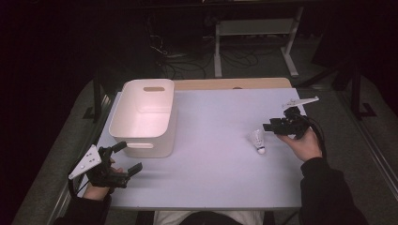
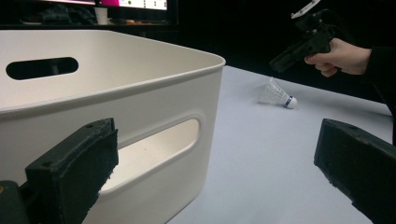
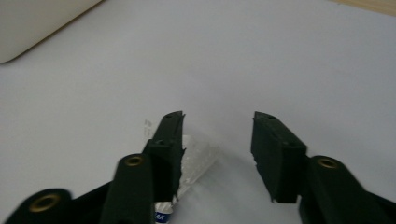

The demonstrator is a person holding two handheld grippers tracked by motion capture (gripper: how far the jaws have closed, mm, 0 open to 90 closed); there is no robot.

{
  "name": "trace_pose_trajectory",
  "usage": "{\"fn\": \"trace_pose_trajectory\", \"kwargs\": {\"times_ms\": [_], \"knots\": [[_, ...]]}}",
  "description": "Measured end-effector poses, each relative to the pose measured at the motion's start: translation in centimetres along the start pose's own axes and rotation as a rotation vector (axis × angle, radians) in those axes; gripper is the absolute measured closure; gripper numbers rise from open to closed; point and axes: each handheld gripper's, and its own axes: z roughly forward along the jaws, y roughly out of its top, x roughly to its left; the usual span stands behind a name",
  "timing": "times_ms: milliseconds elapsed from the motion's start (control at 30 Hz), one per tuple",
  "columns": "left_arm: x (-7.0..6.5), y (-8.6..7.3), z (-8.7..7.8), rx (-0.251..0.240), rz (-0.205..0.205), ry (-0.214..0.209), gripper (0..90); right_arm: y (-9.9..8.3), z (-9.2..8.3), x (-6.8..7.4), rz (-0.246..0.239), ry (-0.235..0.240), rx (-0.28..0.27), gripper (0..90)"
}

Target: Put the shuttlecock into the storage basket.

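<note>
Right gripper view — shuttlecock point(image 3: 196, 163) betw. right gripper point(image 3: 217, 154) jaws, untouched

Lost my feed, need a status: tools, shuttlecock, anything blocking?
Left tool open, empty, beside white bin. Right tool open above shuttlecock, no grip. Shuttlecock lying on table. Nothing blocking.

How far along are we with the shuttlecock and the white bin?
Nothing looks done: the shuttlecock lies on the table, apart from the white bin. In hand: the right tongs hover over it, jaws apart; in the right gripper view it shows partly between them, unpinched. The left tongs wait open beside the bin. Left, probably: grasp it and carry it to the bin.
</note>
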Motion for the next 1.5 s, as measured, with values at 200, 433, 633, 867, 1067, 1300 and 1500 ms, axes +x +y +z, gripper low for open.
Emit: {"fn": "trace_pose_trajectory", "kwargs": {"times_ms": [200,433,633,867,1067,1300,1500], "knots": [[0.0,0.0,0.0,0.0,0.0,0.0,0.0,-0.2,0.1,-0.5,0.035,-0.025,0.03,77.2],[0.0,0.0,0.0,0.001,0.0,-0.001,0.0,-0.4,0.7,-0.8,0.052,-0.028,0.065,86.9],[0.0,0.0,0.0,-0.001,0.0,-0.001,0.0,-0.6,1.9,-0.8,0.078,-0.05,0.126,88.8],[0.0,0.0,0.0,0.0,0.0,-0.001,0.0,-1.1,3.1,-1.0,0.104,-0.045,0.174,88.8],[0.0,0.0,0.0,0.0,0.001,-0.001,0.0,-1.5,3.5,-0.9,0.106,-0.027,0.181,88.8],[0.0,0.0,0.0,-0.001,0.0,-0.001,0.0,-1.8,3.6,-0.7,0.101,0.003,0.172,88.8],[0.0,0.0,0.0,-0.001,0.0,-0.001,0.0,-1.9,3.8,-0.4,0.097,0.013,0.171,88.9]]}}
